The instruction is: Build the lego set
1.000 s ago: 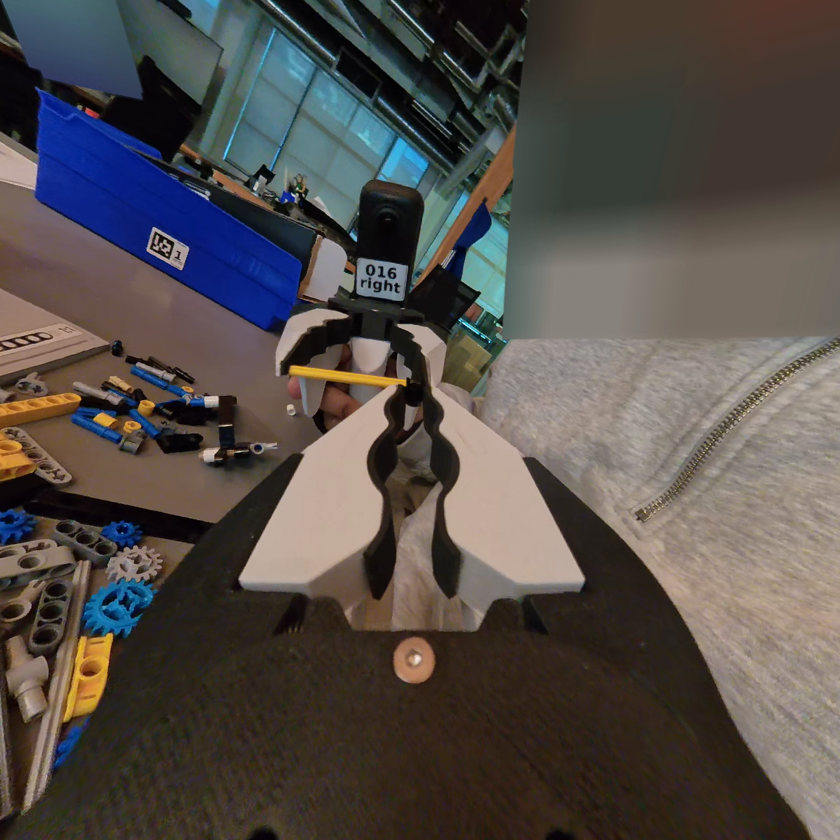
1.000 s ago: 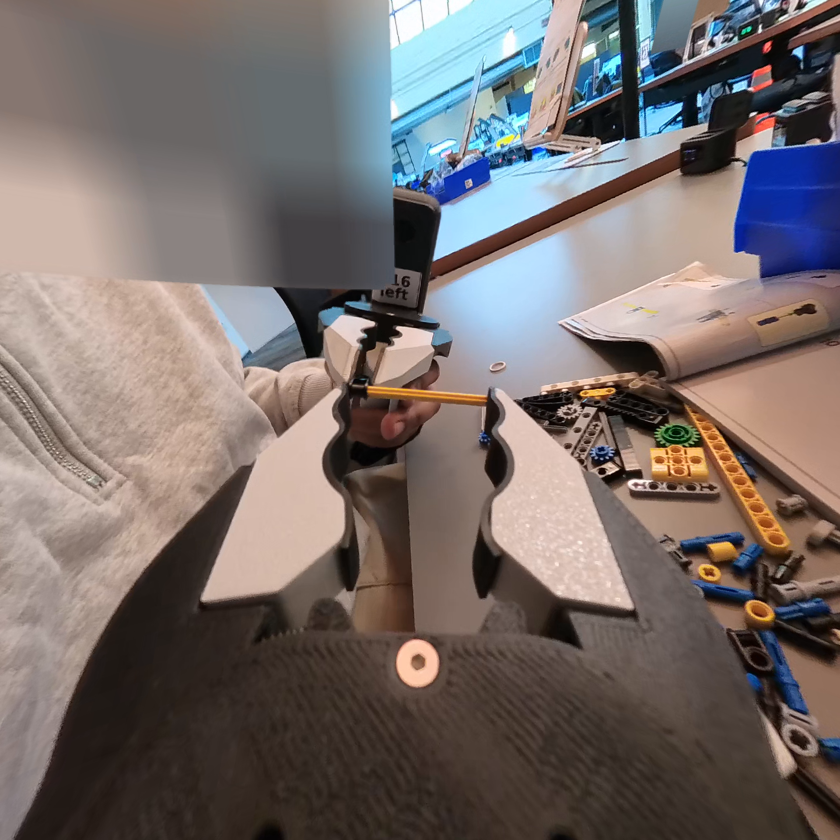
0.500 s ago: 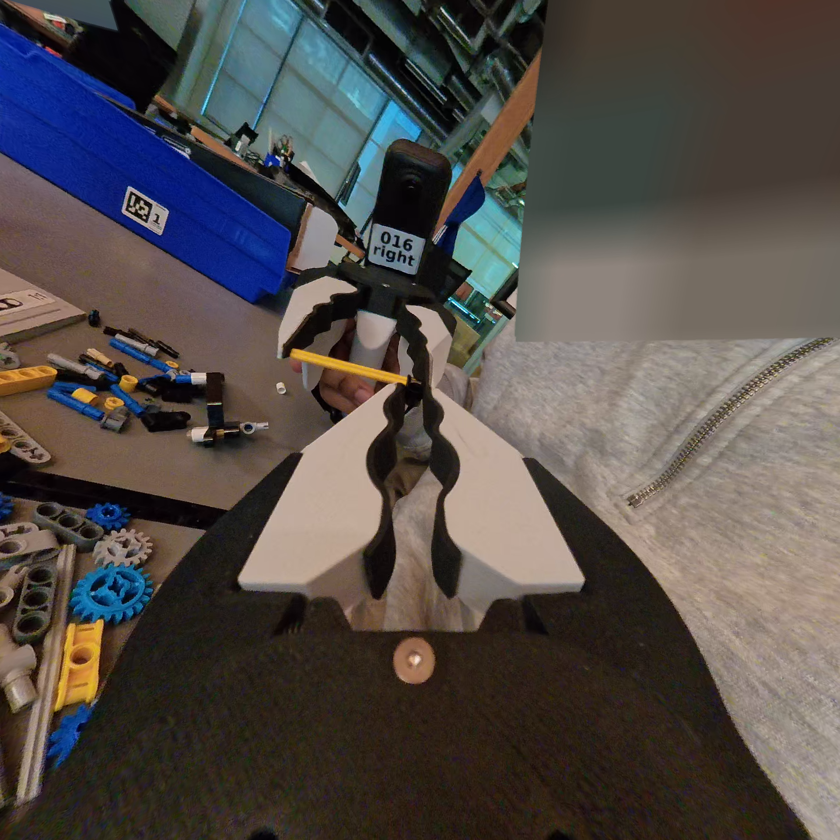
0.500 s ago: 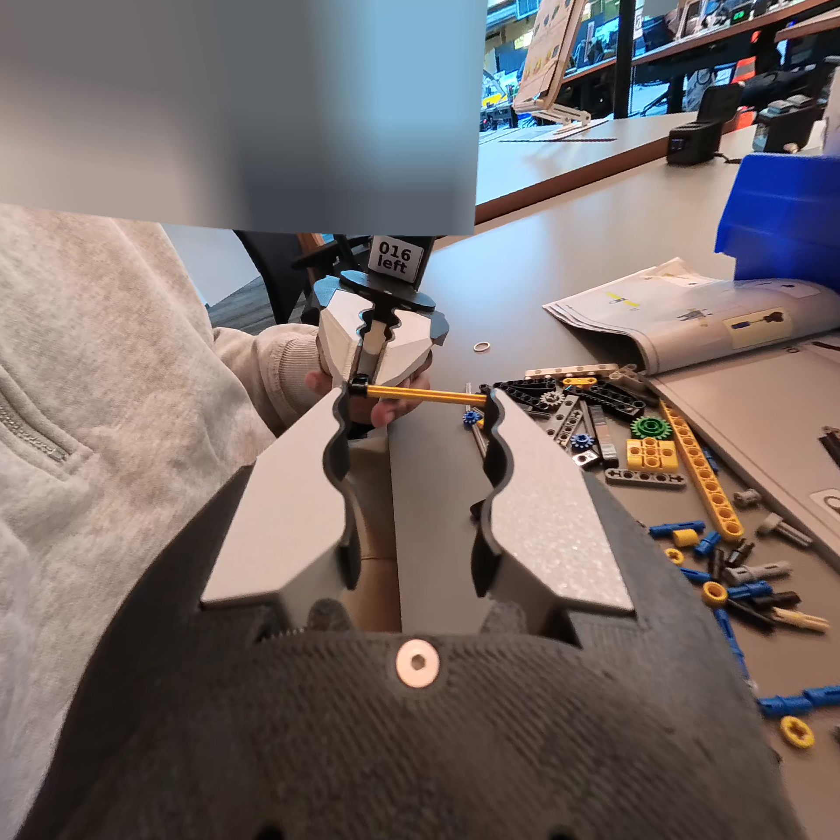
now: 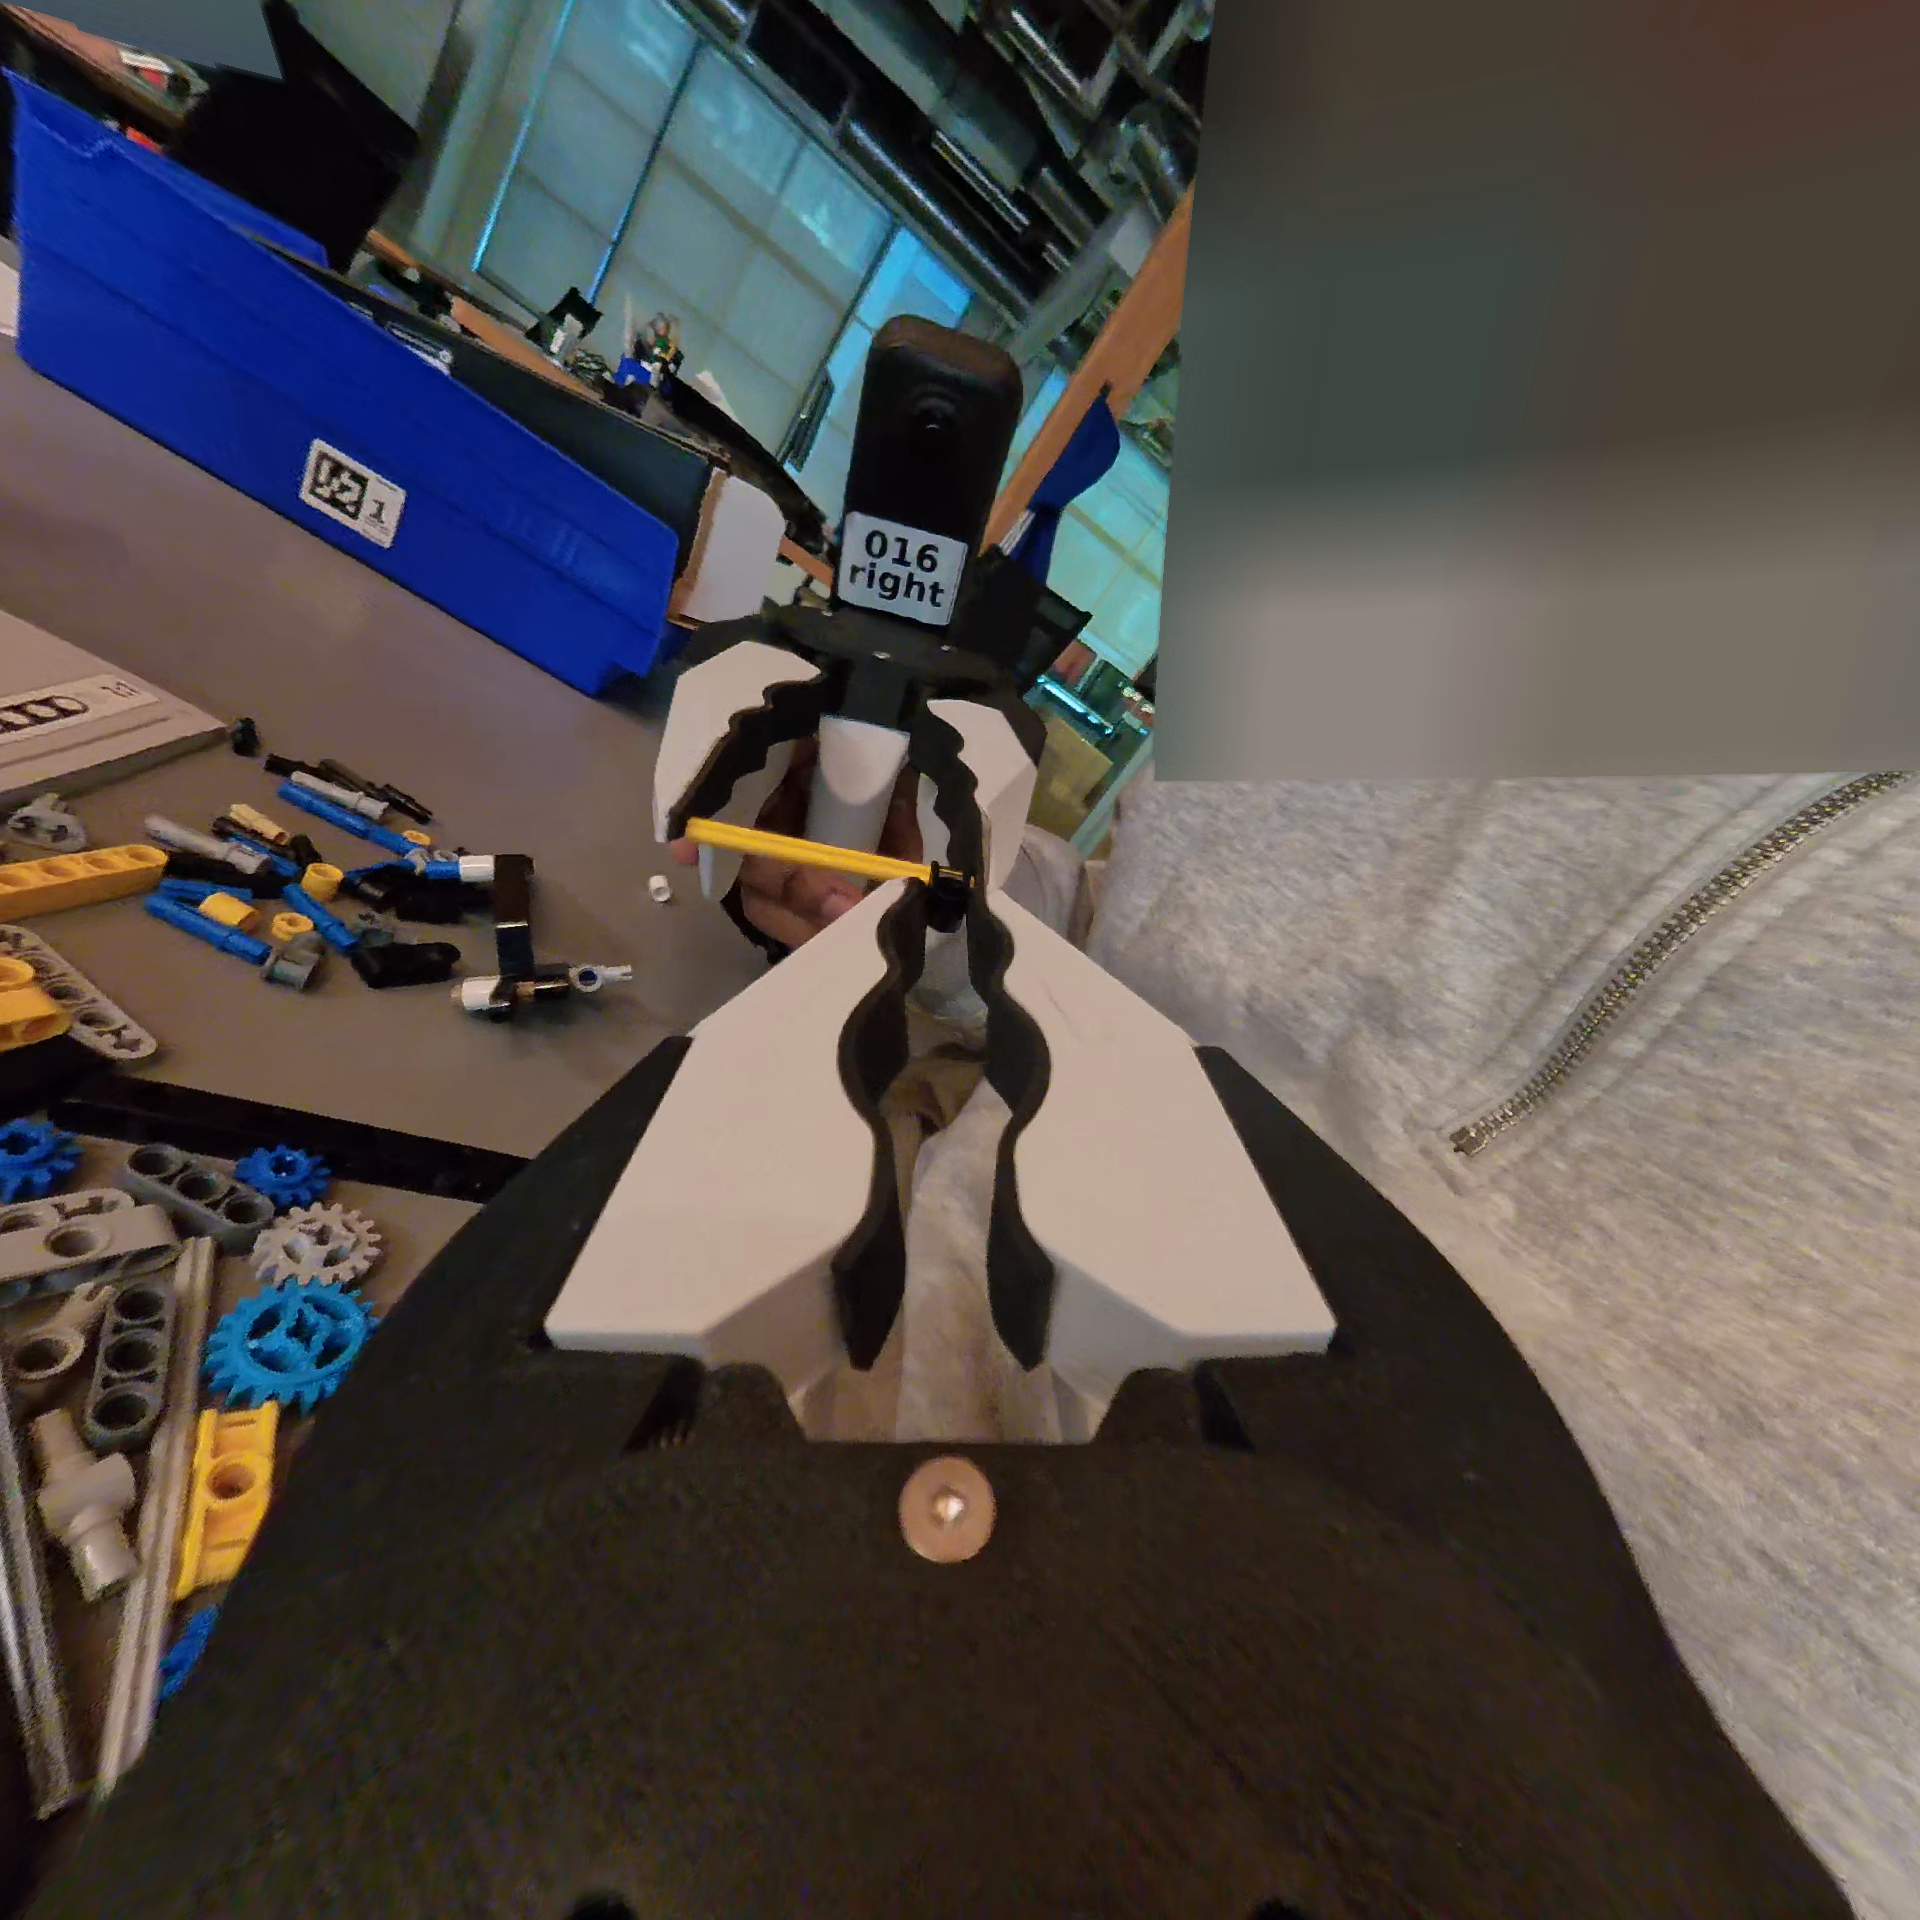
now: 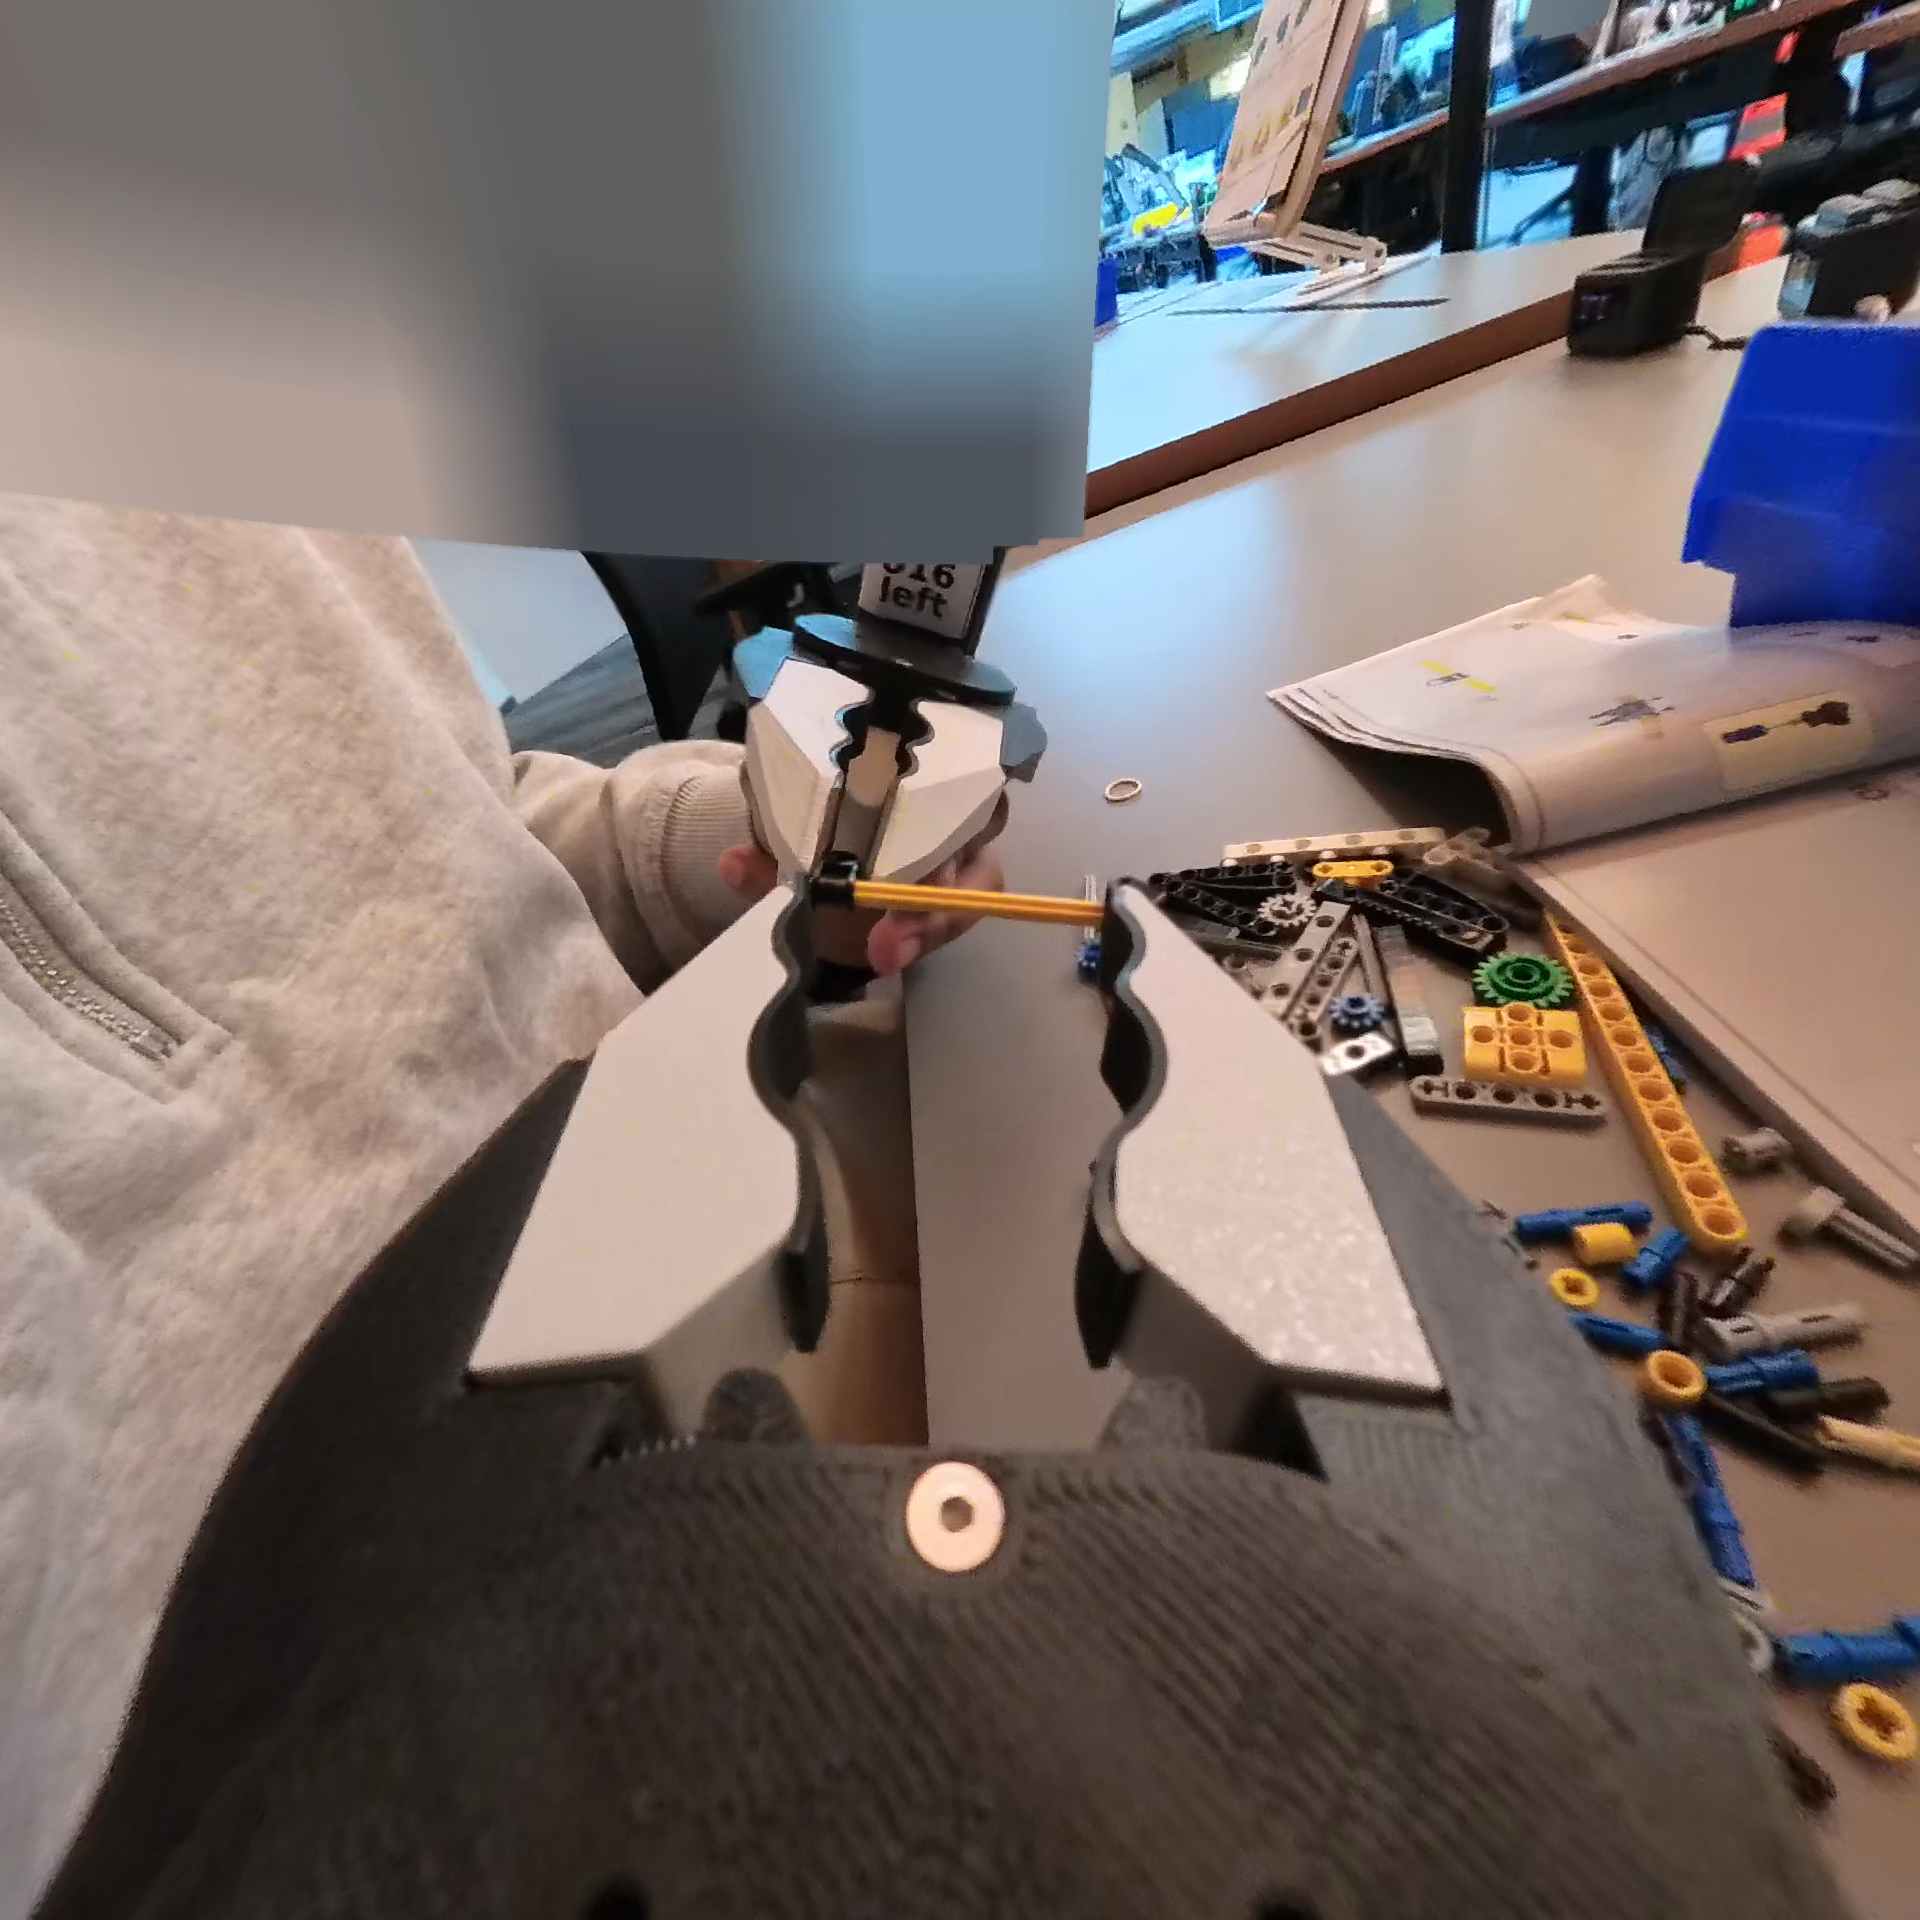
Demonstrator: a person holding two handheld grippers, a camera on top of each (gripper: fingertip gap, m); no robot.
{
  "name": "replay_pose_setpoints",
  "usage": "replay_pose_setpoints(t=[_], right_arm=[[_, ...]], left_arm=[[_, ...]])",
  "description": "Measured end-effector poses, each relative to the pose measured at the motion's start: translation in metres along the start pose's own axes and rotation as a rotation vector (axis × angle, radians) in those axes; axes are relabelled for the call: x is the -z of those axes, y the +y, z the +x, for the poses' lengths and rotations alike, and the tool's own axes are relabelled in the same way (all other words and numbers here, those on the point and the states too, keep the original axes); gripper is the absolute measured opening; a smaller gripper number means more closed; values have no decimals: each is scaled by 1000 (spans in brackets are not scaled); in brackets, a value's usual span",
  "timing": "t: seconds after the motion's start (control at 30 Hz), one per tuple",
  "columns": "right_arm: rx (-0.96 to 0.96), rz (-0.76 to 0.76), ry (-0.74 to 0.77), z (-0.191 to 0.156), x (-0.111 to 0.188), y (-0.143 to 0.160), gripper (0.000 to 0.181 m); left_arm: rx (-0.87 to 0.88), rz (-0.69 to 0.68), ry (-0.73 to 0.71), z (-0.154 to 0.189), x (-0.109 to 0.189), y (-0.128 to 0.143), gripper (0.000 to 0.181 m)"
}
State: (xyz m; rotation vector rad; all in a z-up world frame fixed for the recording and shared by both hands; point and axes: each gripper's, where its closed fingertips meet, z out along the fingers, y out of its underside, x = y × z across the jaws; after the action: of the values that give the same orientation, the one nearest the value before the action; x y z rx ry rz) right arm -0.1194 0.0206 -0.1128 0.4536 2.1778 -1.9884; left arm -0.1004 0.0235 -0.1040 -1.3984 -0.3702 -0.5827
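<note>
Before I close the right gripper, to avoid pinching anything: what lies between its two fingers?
In the right wrist view, only the yellow axle spans the gap between the right gripper fingertips, its black-capped end held by the left gripper.

A blue bin (image 5: 343, 457) stands on the grey table (image 6: 1299, 582), an open booklet (image 6: 1621, 717) lying beside it.

Two handheld grippers face each other above the table edge. The left gripper (image 5: 940, 904) has its jaws pinched nearly together at the tips; the right gripper (image 6: 951, 914) holds its jaws wide apart. Bare fingers (image 6: 914, 940) wrap the left handle.
</note>
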Motion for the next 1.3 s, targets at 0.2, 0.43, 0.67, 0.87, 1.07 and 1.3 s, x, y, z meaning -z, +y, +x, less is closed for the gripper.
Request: replay_pose_setpoints(t=[0.2,0.43,0.67,0.87,1.07,1.3], right_arm=[[-41,49,-21,4,1,0,59],[-95,91,-42,6,4,-6,56],[-143,87,-91,4,1,-3,52],[-172,93,-116,2,1,-5,54],[-181,85,-120,1,0,-3,53],[-186,75,-116,3,0,-2,53]], left_arm=[[-4,11,-26,-4,1,-2,4],[-1,24,-22,-3,2,-5,4],[-5,33,-3,1,2,-6,4],[-7,29,3,2,1,-5,4],[-14,24,2,3,1,-4,4],[-33,18,-14,2,0,-3,4]])
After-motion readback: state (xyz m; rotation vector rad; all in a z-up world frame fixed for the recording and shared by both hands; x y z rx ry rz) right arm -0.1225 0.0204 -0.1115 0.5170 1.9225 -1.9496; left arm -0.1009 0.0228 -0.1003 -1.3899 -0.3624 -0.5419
